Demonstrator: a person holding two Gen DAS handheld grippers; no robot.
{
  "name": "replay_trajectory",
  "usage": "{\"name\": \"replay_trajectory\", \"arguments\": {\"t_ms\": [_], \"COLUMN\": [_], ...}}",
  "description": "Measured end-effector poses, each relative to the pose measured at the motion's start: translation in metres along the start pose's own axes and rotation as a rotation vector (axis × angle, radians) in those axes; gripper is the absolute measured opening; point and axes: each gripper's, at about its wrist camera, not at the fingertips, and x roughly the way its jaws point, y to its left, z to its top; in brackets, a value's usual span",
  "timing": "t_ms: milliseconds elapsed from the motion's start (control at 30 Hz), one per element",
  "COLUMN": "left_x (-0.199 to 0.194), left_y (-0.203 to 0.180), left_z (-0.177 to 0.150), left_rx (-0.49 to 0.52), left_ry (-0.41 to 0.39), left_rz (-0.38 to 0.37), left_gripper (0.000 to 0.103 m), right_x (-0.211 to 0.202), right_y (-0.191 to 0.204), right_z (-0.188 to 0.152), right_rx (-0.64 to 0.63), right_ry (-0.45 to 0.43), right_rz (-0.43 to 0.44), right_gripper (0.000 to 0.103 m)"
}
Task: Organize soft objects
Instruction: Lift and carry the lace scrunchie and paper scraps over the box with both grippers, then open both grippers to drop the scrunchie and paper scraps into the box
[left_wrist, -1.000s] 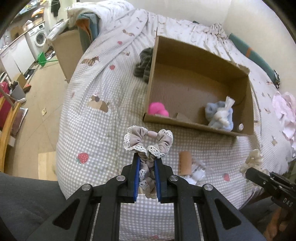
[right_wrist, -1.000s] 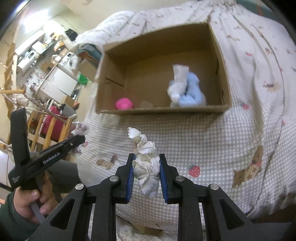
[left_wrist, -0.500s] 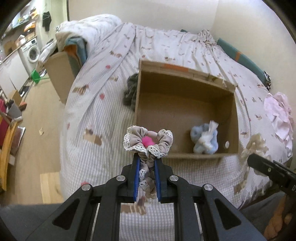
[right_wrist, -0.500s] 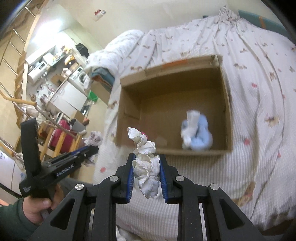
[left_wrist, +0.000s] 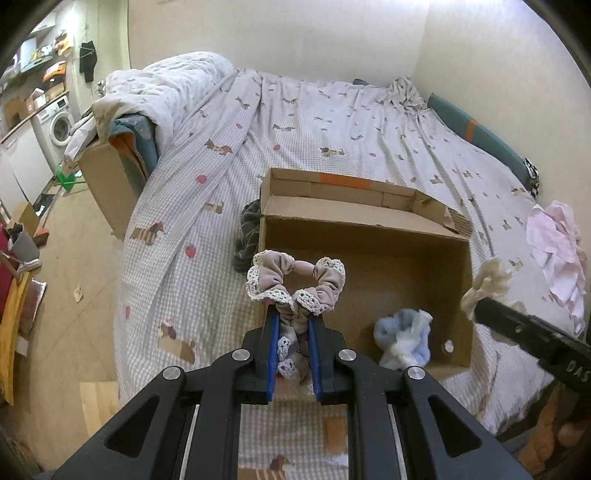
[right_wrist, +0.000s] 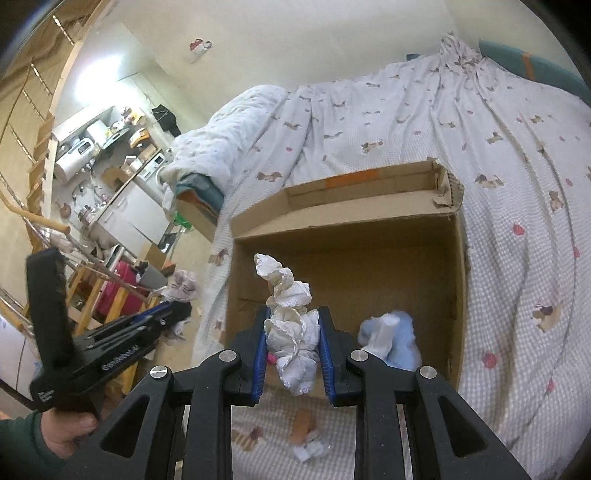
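now that both have risen from the bed to above the cardboard box (left_wrist: 369, 236), left gripper (left_wrist: 291, 332) pinches the beige lace scrunchie (left_wrist: 295, 280) and right gripper (right_wrist: 291, 347) the white scrunchie (right_wrist: 288, 317); release seems next.

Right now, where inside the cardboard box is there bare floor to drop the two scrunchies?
In the cardboard box, the floor is bare across the middle and along the far wall. The near right corner holds the blue-white bundle; a pink item peeks by the near wall. The beige scrunchie and white scrunchie are both poised over the near edge.
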Motion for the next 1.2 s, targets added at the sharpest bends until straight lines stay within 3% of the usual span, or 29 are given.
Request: {"name": "replay_trajectory", "arguments": {"t_ms": [267,467,733,1200], "left_x": [0.056,0.071,0.086,0.089], "left_y": [-0.008,-0.006,-0.003,-0.001], "left_z": [-0.017,-0.019,-0.023,-0.025], "left_rx": [0.050,0.036,0.017,0.008], "left_ry": [0.053,0.060,0.110,0.111], "left_rz": [0.008,0.034,0.020,0.010], "left_gripper": [0.013,0.013,0.014,0.014], "right_x": [0.057,0.079,0.088,0.098], "right_y": [-0.036,-0.045,-0.042,-0.039], "right_z": [-0.024,-0.029,-0.026,-0.026], "right_rx": [0.065,0.052,0.055,0.040], "right_ry": [0.088,0.147,0.140,0.165], "right_rz": [-0.035,-0.069,-0.051,-0.050], "right_gripper": [0.026,0.026,0.027,0.027]}}
